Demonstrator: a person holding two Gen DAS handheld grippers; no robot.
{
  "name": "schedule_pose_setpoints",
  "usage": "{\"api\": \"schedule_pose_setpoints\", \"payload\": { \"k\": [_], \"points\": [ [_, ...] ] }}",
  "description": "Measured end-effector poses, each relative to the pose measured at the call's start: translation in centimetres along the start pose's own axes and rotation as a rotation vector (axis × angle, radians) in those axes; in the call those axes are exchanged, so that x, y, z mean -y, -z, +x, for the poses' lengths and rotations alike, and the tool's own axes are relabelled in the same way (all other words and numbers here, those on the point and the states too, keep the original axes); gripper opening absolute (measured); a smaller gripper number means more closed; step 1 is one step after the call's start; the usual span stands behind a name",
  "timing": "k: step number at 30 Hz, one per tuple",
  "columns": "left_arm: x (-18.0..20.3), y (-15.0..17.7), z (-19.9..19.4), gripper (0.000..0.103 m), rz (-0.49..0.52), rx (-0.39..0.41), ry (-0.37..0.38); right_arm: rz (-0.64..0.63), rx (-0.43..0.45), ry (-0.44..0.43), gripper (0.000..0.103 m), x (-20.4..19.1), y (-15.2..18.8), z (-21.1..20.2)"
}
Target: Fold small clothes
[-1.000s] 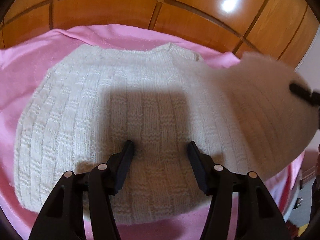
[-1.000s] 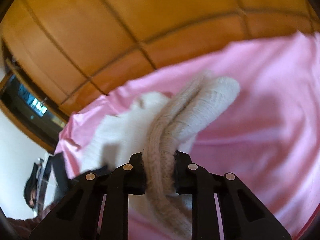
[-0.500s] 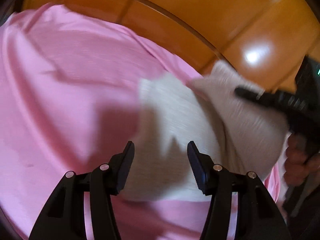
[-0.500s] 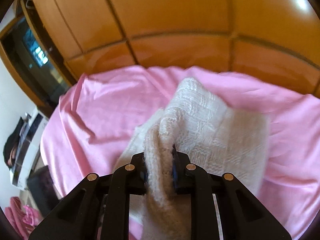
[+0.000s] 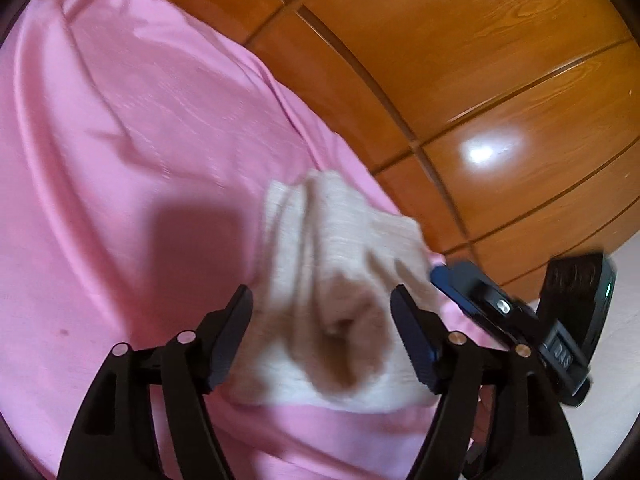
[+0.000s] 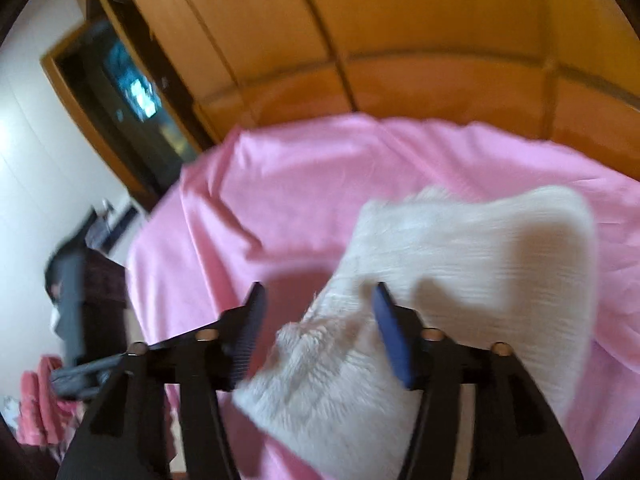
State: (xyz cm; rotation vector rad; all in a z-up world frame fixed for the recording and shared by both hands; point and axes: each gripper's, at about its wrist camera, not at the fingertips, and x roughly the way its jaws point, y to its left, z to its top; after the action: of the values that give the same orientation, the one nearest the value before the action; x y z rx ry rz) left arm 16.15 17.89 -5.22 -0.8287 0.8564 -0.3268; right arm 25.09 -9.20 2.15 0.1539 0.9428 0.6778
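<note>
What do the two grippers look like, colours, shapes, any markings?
The left gripper and right gripper look alike: black plastic linkage arms with slotted cutouts, round silvery or brassy pivot pins, and flat ribbed finger pads that look dark blue. Seen from the left wrist, the right gripper's black body shows a small label, too blurred to read. No cables or sleeves show.

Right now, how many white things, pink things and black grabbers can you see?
White knitted sweater: 1
Pink sheet: 1
Pink clothes heap at the edge, blurry: 1
Black grippers, both open: left gripper, right gripper: 2
Total: 5
</note>
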Motion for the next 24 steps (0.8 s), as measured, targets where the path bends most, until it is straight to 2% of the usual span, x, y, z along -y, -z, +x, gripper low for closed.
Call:
{"api": "schedule_pose_setpoints", "payload": {
  "k": [4,8,9,10,11,13,15,17,20,21,23,24],
  "points": [
    [0.1,-0.6,2.6,0.078,-0.056,-0.100,0.080,0.069,0.077,0.067,0.058,3.7,2.1,-5.3],
    [0.4,-0.7,5.0,0.076,-0.065,-0.168,0.078,0.133,0.100,0.150,0.058,6.9,5.0,-7.9],
    [0.7,-0.7,5.8,0.064,-0.050,-0.185,0.064,0.155,0.092,0.163,0.058,7.9,5.9,-8.1],
    [1.0,-0.6,6.4,0.034,-0.036,-0.195,0.033,0.168,0.087,0.168,0.058,8.2,6.3,-7.9],
    [1.4,-0.7,6.9,0.025,-0.010,-0.200,-0.002,0.174,0.082,0.169,0.058,8.6,6.7,-7.8],
    [2.3,-0.8,6.2,0.018,0.039,-0.151,-0.038,0.159,0.059,0.159,0.058,8.3,7.6,-6.8],
    [3.2,-0.9,4.6,0.017,0.084,-0.091,-0.057,0.118,0.038,0.156,0.058,7.1,8.1,-5.8],
    [3.4,-1.0,3.6,0.017,0.135,-0.057,-0.124,0.070,0.014,0.157,0.058,5.7,8.9,-4.5],
    [2.1,0.2,4.9,0.017,0.193,-0.095,-0.271,0.011,-0.076,0.219,0.056,4.8,10.2,-0.9],
    [1.5,0.6,5.6,0.019,0.200,-0.108,-0.303,-0.013,-0.087,0.236,0.057,4.8,10.7,0.0],
    [1.6,0.7,5.5,0.023,0.197,-0.089,-0.313,-0.029,-0.073,0.248,0.059,4.7,11.2,0.6],
    [2.0,0.6,5.3,0.033,0.204,-0.075,-0.324,-0.021,-0.071,0.242,0.059,4.6,11.0,0.5]
  ]
}}
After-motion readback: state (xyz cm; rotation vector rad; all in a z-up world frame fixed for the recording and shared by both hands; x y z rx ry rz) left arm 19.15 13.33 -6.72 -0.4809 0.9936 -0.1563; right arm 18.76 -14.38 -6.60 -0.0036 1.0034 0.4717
